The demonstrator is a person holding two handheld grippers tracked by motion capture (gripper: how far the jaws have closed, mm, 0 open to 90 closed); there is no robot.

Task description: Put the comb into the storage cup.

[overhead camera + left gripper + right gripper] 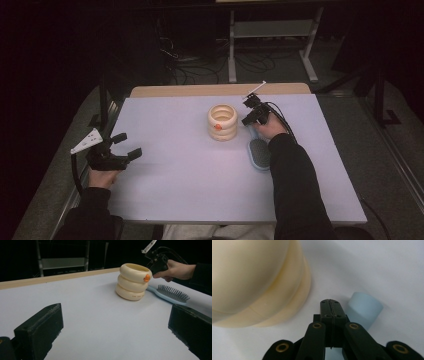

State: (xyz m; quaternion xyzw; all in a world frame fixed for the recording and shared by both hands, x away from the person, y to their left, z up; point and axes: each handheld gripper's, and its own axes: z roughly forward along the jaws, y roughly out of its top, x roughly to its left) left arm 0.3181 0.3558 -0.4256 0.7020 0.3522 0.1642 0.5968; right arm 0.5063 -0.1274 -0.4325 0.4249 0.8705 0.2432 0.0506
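High view: one light-blue hairbrush [259, 152] lies on the table [175, 195] just beside one cream ringed holder [222, 121]. Right gripper [250, 112] hovers over the brush handle, jaws pressed together, holding nothing. Left gripper [125, 146], well apart, stands wide open. Left gripper view shows one orange knob [147, 277] on the holder.

overhead view, two low jaw-level views

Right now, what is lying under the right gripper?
Under the shut right gripper lies the light blue handle of the hairbrush, beside the cream ring holder. The jaws cover part of the handle; contact cannot be judged.
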